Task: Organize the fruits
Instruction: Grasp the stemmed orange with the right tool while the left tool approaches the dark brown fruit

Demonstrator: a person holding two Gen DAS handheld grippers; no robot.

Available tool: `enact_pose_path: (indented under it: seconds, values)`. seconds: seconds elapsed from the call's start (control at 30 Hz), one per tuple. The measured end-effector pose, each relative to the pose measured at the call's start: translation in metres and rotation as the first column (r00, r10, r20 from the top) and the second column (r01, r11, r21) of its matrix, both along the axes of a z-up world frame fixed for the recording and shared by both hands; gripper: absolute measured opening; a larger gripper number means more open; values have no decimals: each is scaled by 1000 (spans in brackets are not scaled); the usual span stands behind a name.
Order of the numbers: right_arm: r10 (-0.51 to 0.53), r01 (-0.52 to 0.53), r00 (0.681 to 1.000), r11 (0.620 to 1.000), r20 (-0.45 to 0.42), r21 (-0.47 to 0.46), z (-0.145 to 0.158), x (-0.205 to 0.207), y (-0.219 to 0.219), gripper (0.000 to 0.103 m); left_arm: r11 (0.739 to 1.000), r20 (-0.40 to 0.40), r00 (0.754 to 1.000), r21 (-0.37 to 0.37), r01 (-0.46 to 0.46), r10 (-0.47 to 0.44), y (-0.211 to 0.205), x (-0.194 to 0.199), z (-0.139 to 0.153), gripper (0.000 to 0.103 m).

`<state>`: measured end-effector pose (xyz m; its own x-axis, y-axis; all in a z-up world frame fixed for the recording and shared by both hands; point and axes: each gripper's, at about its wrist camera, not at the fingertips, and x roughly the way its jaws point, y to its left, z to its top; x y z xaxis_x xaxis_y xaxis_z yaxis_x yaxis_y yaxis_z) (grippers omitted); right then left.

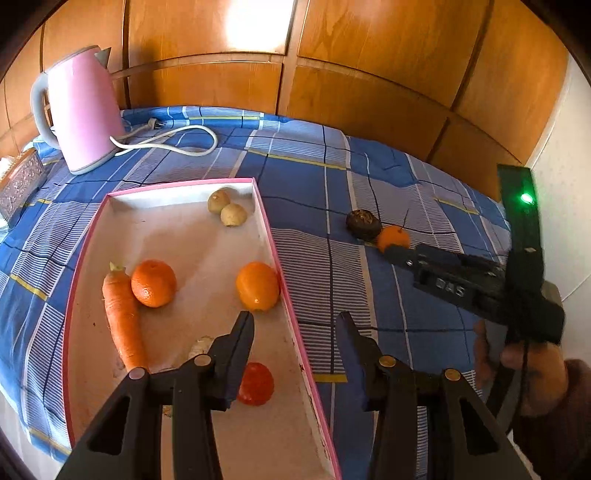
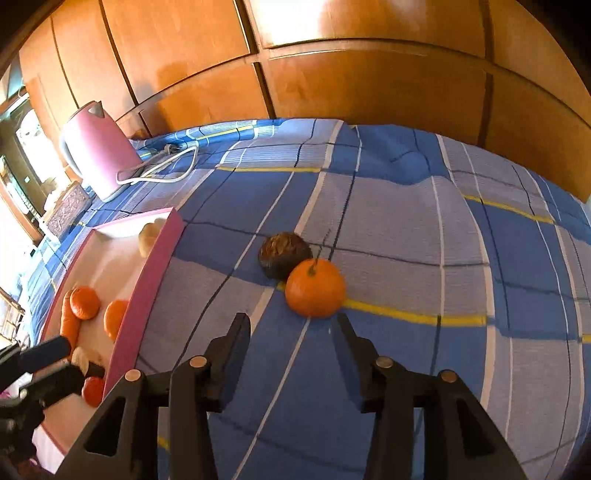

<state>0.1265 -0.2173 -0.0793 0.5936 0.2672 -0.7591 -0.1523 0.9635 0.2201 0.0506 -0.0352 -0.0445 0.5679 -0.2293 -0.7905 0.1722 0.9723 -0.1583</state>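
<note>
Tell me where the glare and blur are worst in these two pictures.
Left wrist view: a blown-out white glare patch on the wooden panel wall above the pink kettle; the right tongs look motion-smeared. Right wrist view: the window area at the left edge is overexposed, and the tangerine is soft. Both views bend straight lines and darken at the corners.

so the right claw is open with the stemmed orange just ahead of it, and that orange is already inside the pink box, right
Not quite. The right claw is open with the stemmed orange just ahead, but that orange lies on the blue cloth outside the pink box, touching a dark round fruit. The right wrist view shows it.
</note>
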Motion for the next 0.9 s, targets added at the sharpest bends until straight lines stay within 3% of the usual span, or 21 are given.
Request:
enact_pose_path:
  seconds: [0.23, 0.5, 0.53, 0.57, 0.9]
  values:
    - [-22, 24, 999, 996, 26, -82, -5, 24, 6, 56, 1000, 0, 1000, 4, 18, -18, -4, 4, 0, 47]
    - [-38, 39, 999, 996, 10, -76, -16, 33, -2, 56, 999, -2, 999, 9, 39, -39, -17, 16, 3, 47]
    - [-33, 34, 999, 996, 5, -78, -17, 34, -2, 53, 999, -3, 999, 11, 41, -41, -19, 18, 4, 47]
    - [-31, 31, 1000, 996, 6, -81, -18, 34, -1, 41, 999, -2, 999, 11, 42, -42, -21, 20, 4, 47]
    - [-101, 102, 995, 992, 9, -78, -18, 2, -29, 39, 997, -31, 996, 8, 80, -80, -48, 48, 0, 47]
